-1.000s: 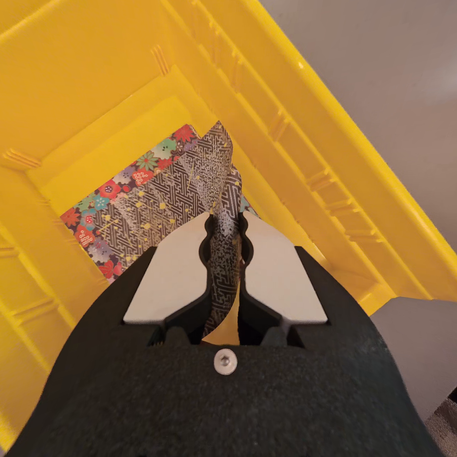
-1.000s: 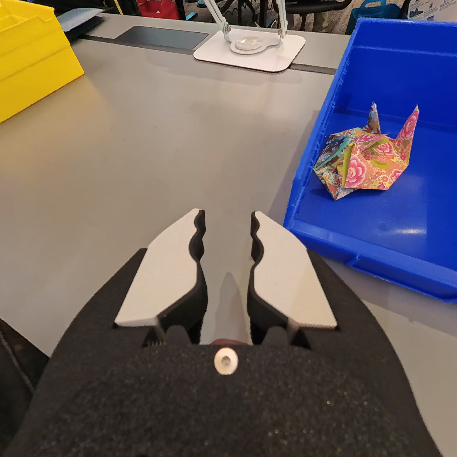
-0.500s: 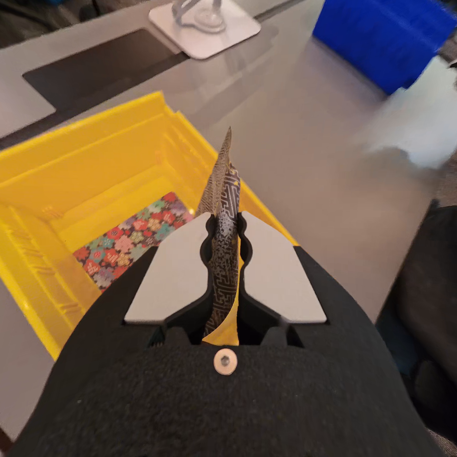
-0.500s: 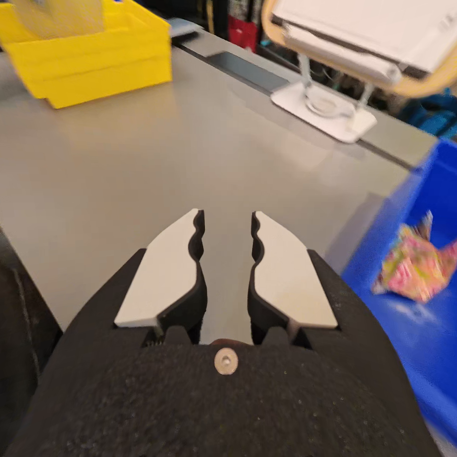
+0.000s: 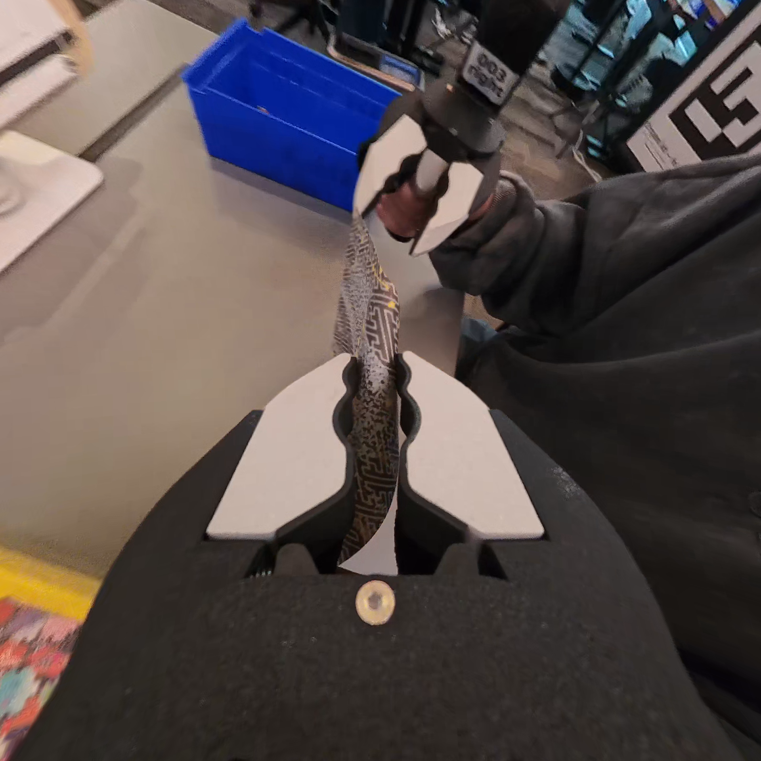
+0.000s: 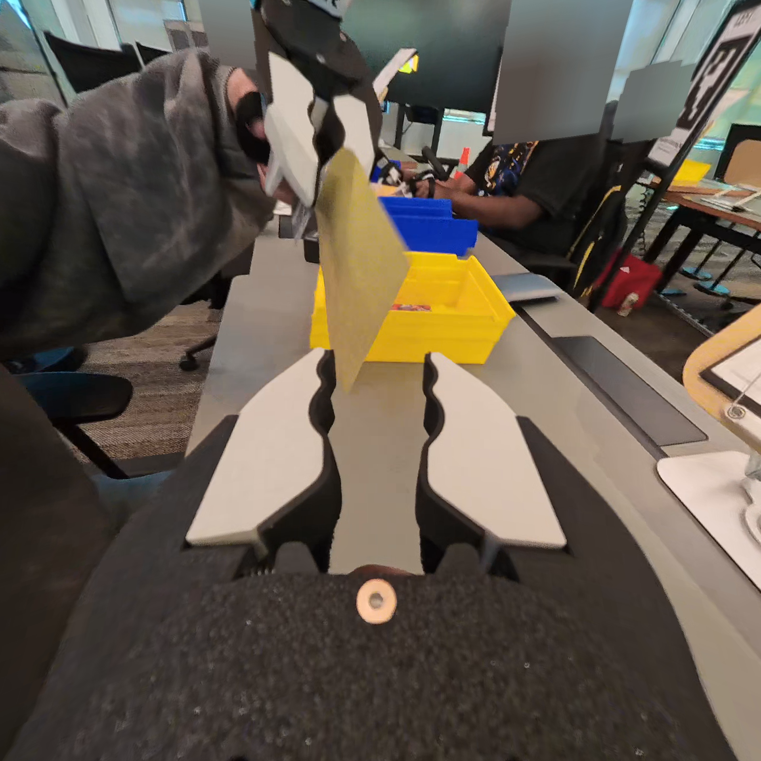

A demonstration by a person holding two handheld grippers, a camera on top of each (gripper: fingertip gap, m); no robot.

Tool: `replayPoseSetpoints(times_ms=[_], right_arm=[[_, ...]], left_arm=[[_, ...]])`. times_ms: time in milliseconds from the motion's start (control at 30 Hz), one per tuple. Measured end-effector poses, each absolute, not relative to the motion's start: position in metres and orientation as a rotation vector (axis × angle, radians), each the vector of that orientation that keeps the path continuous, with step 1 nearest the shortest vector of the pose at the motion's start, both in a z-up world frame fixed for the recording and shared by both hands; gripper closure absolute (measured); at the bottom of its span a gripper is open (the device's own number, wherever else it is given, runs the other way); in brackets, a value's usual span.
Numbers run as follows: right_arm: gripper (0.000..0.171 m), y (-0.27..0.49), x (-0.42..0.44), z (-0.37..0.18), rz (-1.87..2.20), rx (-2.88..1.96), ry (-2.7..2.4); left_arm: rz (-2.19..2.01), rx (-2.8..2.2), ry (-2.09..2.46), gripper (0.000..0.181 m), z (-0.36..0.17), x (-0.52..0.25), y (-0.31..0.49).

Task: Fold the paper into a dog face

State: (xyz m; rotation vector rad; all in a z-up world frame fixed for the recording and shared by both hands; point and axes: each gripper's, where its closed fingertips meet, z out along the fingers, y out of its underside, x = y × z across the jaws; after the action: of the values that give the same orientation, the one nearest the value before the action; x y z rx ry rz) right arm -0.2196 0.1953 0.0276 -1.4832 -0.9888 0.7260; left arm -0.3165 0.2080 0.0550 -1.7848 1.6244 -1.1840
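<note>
**Left wrist view: paper held up over the desk**

Left tongs point(image 5: 374, 366) are pinched tight on the patterned paper point(image 5: 372, 313). The paper hangs in the air above the grey desk point(image 5: 173, 263). Right tongs point(image 6: 375, 370) are wide apart and hold nothing, just below the paper's corner. Past the paper sits a yellow bin point(image 6: 449, 325).

Count on record: two claws, the left claw point(image 5: 374, 362) and the right claw point(image 6: 375, 362). One sheet of paper point(image 6: 358, 263). One yellow bin point(image 6: 436, 325) on the worktop point(image 6: 514, 395). Two blue bins: one point(image 5: 284, 123) on this worktop, one point(image 6: 428, 222) farther off.
</note>
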Motion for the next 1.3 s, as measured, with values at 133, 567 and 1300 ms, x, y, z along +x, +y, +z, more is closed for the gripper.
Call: replayPoseSetpoints(times_ms=[133,567,1300], right_arm=[[0.129,0.170,-0.207,0.035,0.821,-1.436,-1.001],[0.171,0.171,-0.133,-0.059,0.986,-1.899,-0.719],[0.171,0.261,-0.095,-0.199,0.808,-2.438,-0.430]], left_arm=[[-1.175,-1.782,1.792,0.163,0.039,-0.276,0.175],[-1.104,-1.954,1.855,0.136,-0.038,-0.196,0.189],[-0.483,-2.085,1.321,0.173,-0.193,-0.216,0.286]])
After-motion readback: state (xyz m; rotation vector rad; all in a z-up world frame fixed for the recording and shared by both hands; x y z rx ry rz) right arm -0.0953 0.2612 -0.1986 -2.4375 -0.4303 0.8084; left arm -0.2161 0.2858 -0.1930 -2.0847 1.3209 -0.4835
